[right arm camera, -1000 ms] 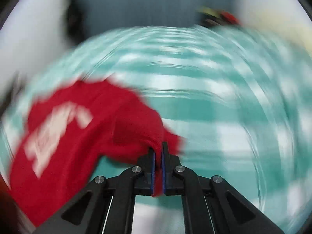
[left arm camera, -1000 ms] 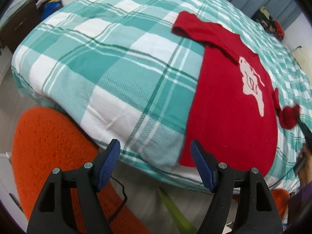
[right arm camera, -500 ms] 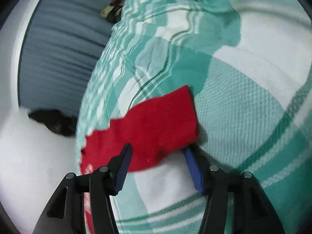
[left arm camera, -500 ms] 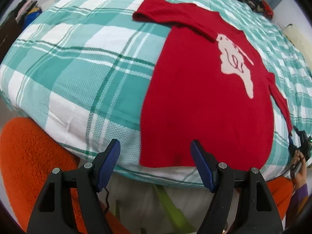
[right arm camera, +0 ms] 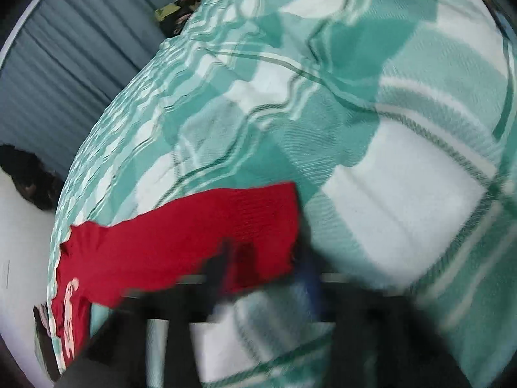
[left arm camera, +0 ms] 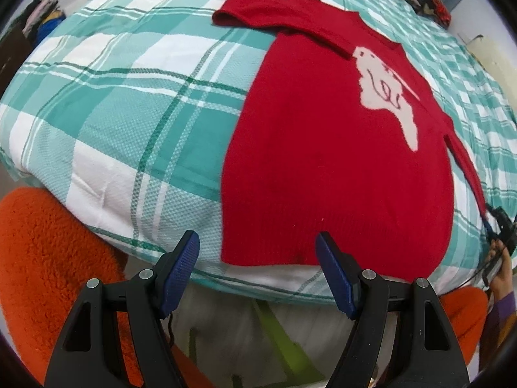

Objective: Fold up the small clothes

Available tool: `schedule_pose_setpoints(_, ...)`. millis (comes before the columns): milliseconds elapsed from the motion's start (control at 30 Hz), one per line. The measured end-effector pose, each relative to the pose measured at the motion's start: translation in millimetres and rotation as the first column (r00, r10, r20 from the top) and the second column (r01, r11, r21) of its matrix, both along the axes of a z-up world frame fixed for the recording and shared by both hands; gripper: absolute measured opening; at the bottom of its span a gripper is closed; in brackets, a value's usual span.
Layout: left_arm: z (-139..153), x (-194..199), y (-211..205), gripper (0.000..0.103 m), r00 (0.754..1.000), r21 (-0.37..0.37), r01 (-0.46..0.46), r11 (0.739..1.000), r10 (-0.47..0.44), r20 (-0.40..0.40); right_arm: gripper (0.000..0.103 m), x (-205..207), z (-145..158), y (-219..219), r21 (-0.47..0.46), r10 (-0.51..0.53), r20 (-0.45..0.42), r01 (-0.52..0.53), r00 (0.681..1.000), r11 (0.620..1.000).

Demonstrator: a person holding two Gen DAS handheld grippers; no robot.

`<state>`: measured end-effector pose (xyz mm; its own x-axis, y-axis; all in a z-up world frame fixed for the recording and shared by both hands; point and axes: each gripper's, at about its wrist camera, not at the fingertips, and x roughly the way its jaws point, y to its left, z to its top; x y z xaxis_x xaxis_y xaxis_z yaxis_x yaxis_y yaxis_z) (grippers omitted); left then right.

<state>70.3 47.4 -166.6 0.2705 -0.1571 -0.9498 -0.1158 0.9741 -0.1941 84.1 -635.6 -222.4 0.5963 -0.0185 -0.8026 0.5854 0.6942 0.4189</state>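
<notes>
A small red sweater (left arm camera: 326, 148) with a pale figure on the chest lies spread flat on the green and white checked bedspread (left arm camera: 129, 103). My left gripper (left arm camera: 258, 265) is open and empty, just short of the sweater's hem at the bed's near edge. In the right wrist view the sweater's sleeve (right arm camera: 200, 242) lies stretched out on the bedspread (right arm camera: 371, 161). My right gripper (right arm camera: 265, 274) is blurred by motion, with its fingers apart at the sleeve's cuff. It also shows small at the right in the left wrist view (left arm camera: 499, 226).
An orange fluffy seat (left arm camera: 48, 258) stands below the bed's near edge. A pile of clothes (left arm camera: 426, 0) lies at the far corner, by blue curtains (right arm camera: 64, 64). More clothes (left arm camera: 42, 16) are stacked at the far left.
My right gripper opened and let go of the sleeve, which now lies flat on the bed. My left gripper moved right and closer to the sweater's hem.
</notes>
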Motion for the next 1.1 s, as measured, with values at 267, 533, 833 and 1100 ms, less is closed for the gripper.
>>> schedule_pose_setpoints(267, -13, 0, 27, 0.076, 0.997, -0.047, -0.075, 0.996, 0.077, 0.023, 0.061, -70, 49, 148, 0.065, 0.304, 0.080, -0.309, 0.949, 0.949)
schedule_pose_setpoints(533, -29, 7, 18, 0.076, 0.999, -0.048, -0.011, 0.999, 0.013, 0.047, 0.030, -71, -12, 339, 0.227, 0.667, 0.068, -0.663, 0.742, 0.713)
schedule_pose_setpoints(833, -34, 3, -7, 0.047, 0.989, -0.014, 0.140, 0.990, -0.139, 0.048, 0.003, -102, 23, 303, 0.173, 0.680, 0.006, -0.670, 0.733, 0.722)
schedule_pose_setpoints(1100, -24, -4, -8, 0.058, 0.988, 0.080, 0.156, 0.985, -0.157, 0.008, 0.005, -85, -14, 322, 0.115, 0.657, -0.137, -0.647, 0.741, 0.754)
